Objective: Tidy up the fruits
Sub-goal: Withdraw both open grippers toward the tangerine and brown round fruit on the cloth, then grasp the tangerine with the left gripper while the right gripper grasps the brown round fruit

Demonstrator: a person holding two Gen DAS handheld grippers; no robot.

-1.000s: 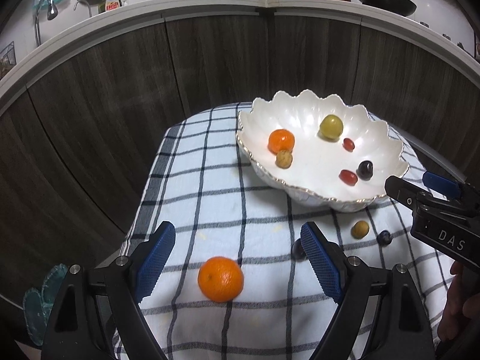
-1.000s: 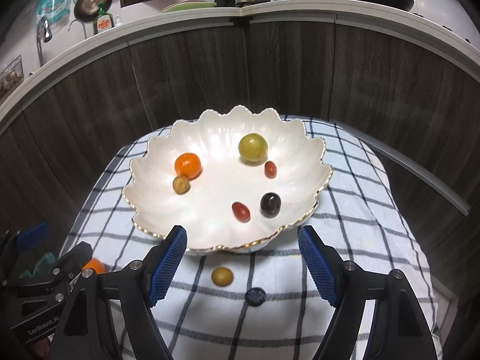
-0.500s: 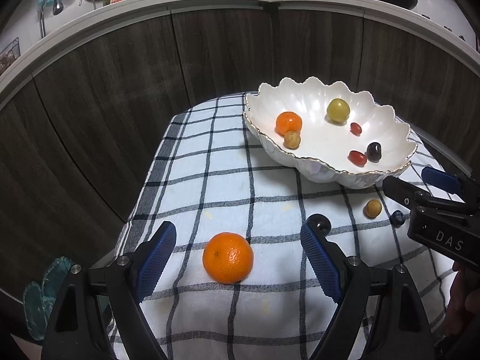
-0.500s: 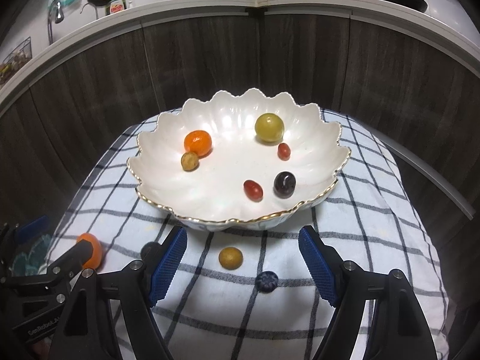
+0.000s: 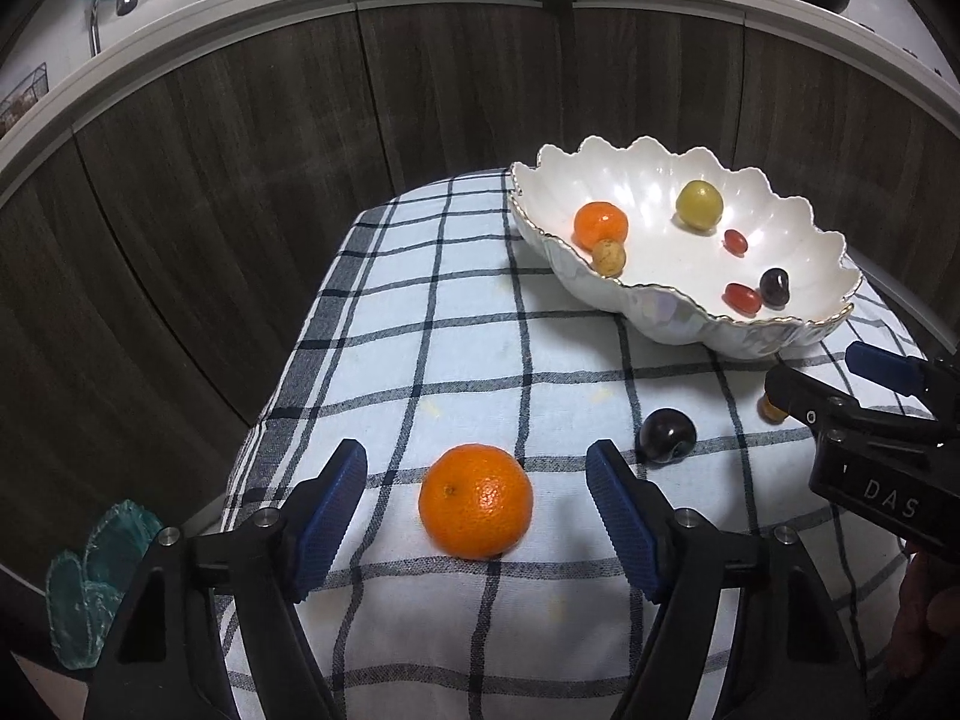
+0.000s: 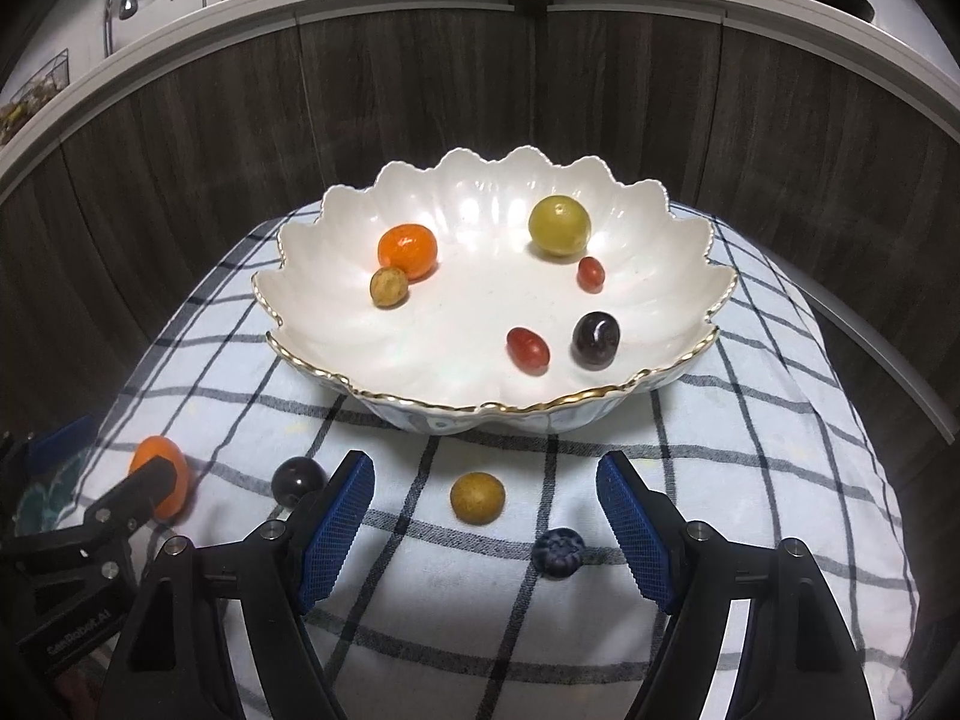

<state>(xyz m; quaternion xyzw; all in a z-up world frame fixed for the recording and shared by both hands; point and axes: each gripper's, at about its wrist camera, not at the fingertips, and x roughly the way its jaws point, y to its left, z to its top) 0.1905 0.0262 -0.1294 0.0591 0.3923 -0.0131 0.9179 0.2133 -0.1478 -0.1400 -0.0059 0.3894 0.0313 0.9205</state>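
Six small fruits sat in my scalloped white bowl (image 6: 480,324); near it, both tools gaped, the left tool (image 5: 477,501) closing around an untouched dimpled orange (image 5: 475,501), the right tool (image 6: 485,519) empty.

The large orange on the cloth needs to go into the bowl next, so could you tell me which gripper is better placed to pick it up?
Left. The large orange lies between the left gripper fingers, whose jaws have just been closing. The right gripper frames a small brown fruit instead.
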